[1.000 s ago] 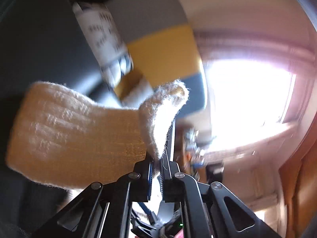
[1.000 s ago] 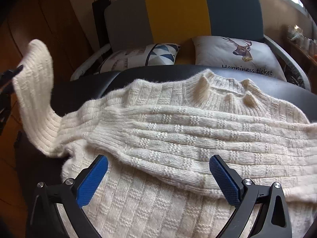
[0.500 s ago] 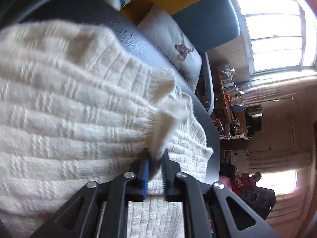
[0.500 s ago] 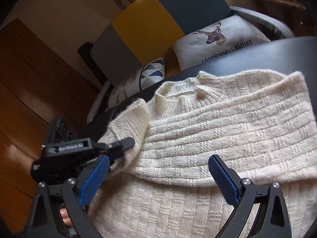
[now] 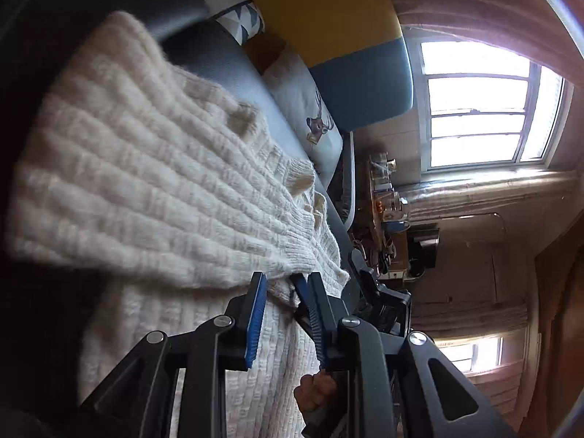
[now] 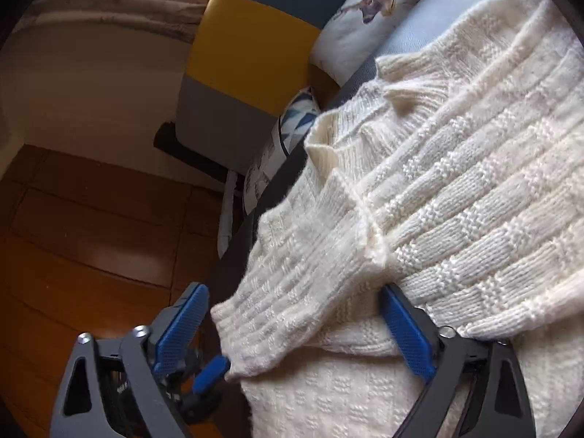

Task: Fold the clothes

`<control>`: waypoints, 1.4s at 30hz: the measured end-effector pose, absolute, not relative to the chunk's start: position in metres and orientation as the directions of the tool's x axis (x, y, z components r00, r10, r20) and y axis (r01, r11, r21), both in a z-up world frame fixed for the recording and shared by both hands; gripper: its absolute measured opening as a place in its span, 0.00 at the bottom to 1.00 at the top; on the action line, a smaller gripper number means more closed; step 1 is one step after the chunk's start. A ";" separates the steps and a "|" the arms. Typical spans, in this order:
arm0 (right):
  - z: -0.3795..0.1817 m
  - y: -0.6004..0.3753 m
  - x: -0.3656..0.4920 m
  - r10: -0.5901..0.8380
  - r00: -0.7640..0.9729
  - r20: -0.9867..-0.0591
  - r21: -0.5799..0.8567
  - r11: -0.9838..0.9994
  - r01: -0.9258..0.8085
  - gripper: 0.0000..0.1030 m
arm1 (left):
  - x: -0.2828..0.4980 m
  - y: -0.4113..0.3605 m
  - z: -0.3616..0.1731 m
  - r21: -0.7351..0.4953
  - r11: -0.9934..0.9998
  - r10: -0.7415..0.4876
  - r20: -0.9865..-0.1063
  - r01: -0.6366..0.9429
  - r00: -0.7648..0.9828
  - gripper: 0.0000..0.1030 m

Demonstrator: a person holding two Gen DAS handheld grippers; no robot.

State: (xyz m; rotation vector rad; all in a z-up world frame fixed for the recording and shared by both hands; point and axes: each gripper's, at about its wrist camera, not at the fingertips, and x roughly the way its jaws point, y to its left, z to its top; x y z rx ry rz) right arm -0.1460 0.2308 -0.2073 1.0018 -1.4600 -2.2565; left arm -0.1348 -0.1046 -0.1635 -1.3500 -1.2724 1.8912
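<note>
While the cream sweater is lying across the dark surface, I am holding my left gripper at its sleeve cuff, fingers parted and gripping nothing; my right gripper is straddling that sleeve, fingers spread wide.

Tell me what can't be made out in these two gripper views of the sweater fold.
- Sweater hem and far sleeve: cut off by the right wrist view's edges.
- Folded sleeve in the left wrist view: its near end is blurred, its far end lost in shadow.
- Cuff tip: partly behind the left gripper in the right wrist view, so contact is unclear.
- Shelf clutter below the window: too small.
- Deer cushion lettering: cropped out.
</note>
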 end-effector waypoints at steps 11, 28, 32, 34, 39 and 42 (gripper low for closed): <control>-0.224 0.198 -0.158 -0.482 -0.766 -0.426 0.863 -0.472 -0.183 0.55 | -0.097 -0.162 -0.191 -0.915 -0.340 0.787 -0.404 0.218 -0.467 0.21; -0.195 0.163 -0.185 -0.434 -0.705 -0.562 0.746 -0.634 -0.204 0.07 | -0.076 -0.180 -0.180 -0.962 -0.191 0.781 -0.269 0.195 -0.564 0.21; -0.150 0.150 -0.213 -0.442 -0.712 -0.546 0.711 -0.694 -0.114 0.07 | -0.079 -0.143 -0.168 -0.950 -0.289 0.794 -0.308 0.120 -0.525 0.21; -0.121 0.142 -0.227 -0.453 -0.716 -0.531 0.686 -0.726 -0.048 0.07 | -0.091 -0.129 -0.171 -0.946 -0.298 0.787 -0.320 0.128 -0.528 0.21; -0.046 0.122 -0.243 -0.474 -0.741 -0.475 0.616 -0.781 0.104 0.07 | -0.122 -0.095 -0.177 -0.935 -0.321 0.770 -0.350 0.150 -0.534 0.21; -0.015 0.125 -0.245 -0.475 -0.765 -0.434 0.590 -0.792 0.157 0.07 | -0.141 -0.080 -0.179 -0.924 -0.342 0.749 -0.377 0.170 -0.544 0.21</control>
